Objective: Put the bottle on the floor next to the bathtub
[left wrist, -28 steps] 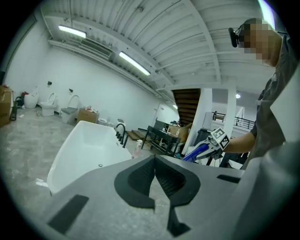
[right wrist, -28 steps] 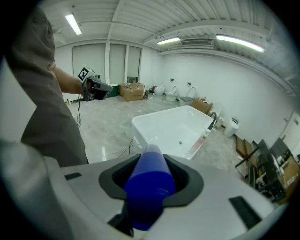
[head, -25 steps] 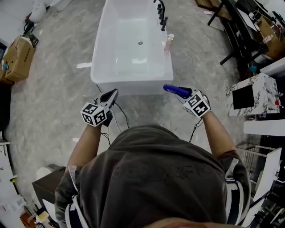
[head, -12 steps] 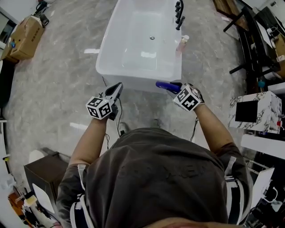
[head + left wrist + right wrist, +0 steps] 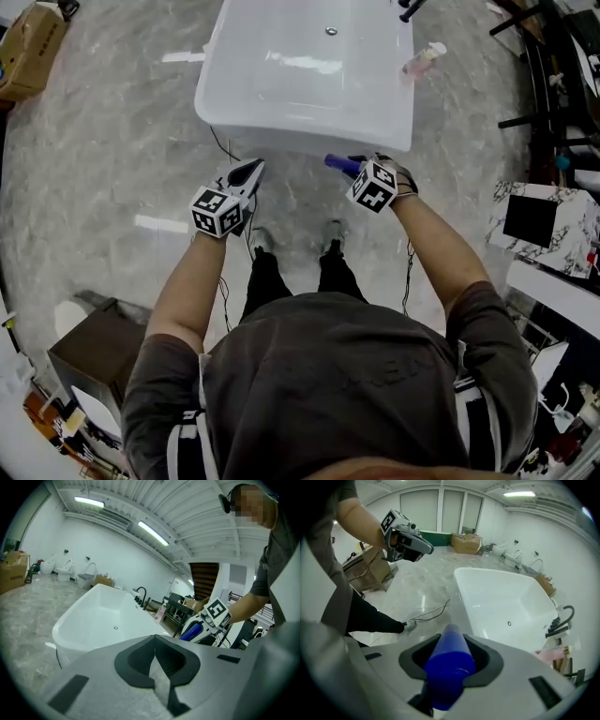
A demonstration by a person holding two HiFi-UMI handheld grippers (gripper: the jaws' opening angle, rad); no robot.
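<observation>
Grey marble floor [image 5: 94,169], white bathtub [image 5: 309,84] ahead, right gripper [image 5: 354,169] clamped on blue bottle [image 5: 336,162], held off the floor near the tub's near end, left gripper [image 5: 247,173] alongside, jaws together, empty

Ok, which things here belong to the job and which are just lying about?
In the job: blue bottle, held in the right tongs; bathtub; floor beside it.
Lying about: pink bottle on the bathtub's rim; cardboard box. The left tongs are shut and empty.
</observation>
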